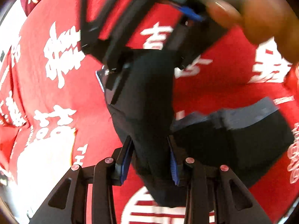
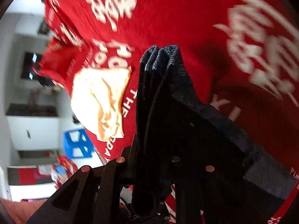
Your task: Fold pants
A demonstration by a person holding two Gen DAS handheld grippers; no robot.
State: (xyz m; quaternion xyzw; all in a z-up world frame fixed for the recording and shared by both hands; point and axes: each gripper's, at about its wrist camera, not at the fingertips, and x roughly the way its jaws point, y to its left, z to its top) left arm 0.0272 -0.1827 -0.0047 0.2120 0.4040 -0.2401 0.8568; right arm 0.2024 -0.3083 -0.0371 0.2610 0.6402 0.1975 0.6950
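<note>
The black pants [image 1: 149, 93] hang bunched over a red cloth with white characters [image 1: 56, 97]. My left gripper [image 1: 149, 140] is shut on a thick fold of them, blue pads pressing from both sides. Their grey waistband [image 1: 252, 110] trails off to the right. Higher up the same fold, my right gripper [image 1: 147, 56] reaches in from above, with a person's hand [image 1: 261, 15] behind it. In the right wrist view the pants [image 2: 168, 85] stand up in gathered pleats between the fingers of my right gripper [image 2: 149, 149], which is shut on them. Cloth drapes over and hides its right finger.
The red cloth [image 2: 177, 18] covers the whole work surface and carries a pale yellow printed patch [image 2: 101, 100]. Beyond its left edge stand a blue crate [image 2: 76, 143] and white shelves [image 2: 33, 130]. Both views are blurred by motion.
</note>
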